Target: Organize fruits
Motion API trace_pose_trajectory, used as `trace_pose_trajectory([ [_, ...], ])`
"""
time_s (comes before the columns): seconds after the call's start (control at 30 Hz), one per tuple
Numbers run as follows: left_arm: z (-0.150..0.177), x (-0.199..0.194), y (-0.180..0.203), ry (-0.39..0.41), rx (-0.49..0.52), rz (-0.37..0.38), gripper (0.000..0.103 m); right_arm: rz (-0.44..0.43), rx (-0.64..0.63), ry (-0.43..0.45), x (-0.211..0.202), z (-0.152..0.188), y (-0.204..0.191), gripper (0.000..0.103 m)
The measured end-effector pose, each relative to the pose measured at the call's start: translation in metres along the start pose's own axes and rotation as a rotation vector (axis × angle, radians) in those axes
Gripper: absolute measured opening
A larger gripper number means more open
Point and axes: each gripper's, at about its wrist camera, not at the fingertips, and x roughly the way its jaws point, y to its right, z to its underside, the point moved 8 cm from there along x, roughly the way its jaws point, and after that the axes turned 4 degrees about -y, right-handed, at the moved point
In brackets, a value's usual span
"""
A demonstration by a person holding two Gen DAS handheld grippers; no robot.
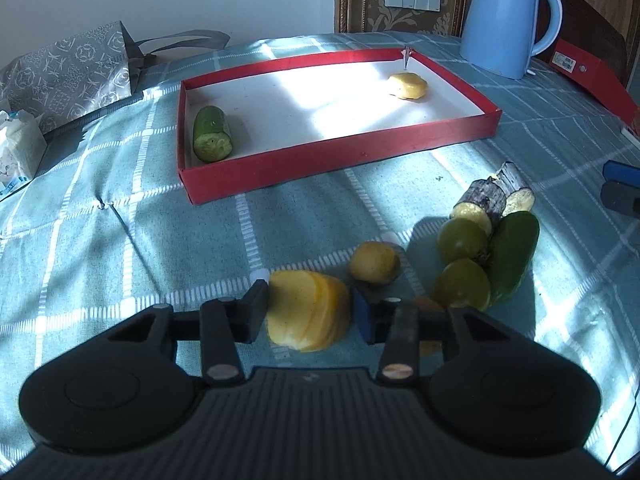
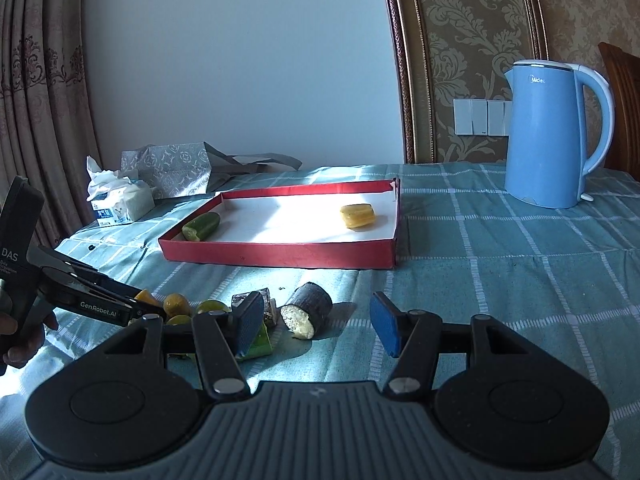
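My left gripper (image 1: 311,306) is shut on a ridged yellow fruit piece (image 1: 304,324) that rests on the tablecloth; both pads touch its sides. Just beyond lie a small yellow round fruit (image 1: 375,262), two green round fruits (image 1: 462,240), a dark green cucumber (image 1: 514,256) and grey-skinned cane pieces (image 1: 480,200). The red tray (image 1: 340,160) farther back holds a cucumber piece (image 1: 212,134) at its left and a yellow piece (image 1: 408,85) at its far right. My right gripper (image 2: 318,328) stands open above the cloth, with a cane piece (image 2: 308,312) lying ahead of its fingers.
A blue kettle (image 2: 548,140) stands at the back right. A patterned grey bag (image 1: 68,76) and a tissue pack (image 1: 18,148) sit at the back left. A red box (image 1: 592,76) lies at the right table edge. A hand (image 2: 24,344) holds the left gripper.
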Motion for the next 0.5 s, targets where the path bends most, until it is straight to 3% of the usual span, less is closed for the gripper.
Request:
trace_pose_trajectory([
  [0.5,-0.003,-0.024,-0.006,0.048,-0.065,-0.027,0.041,-0.018,-0.017,-0.03,0.004,0.007,0.0,0.058],
])
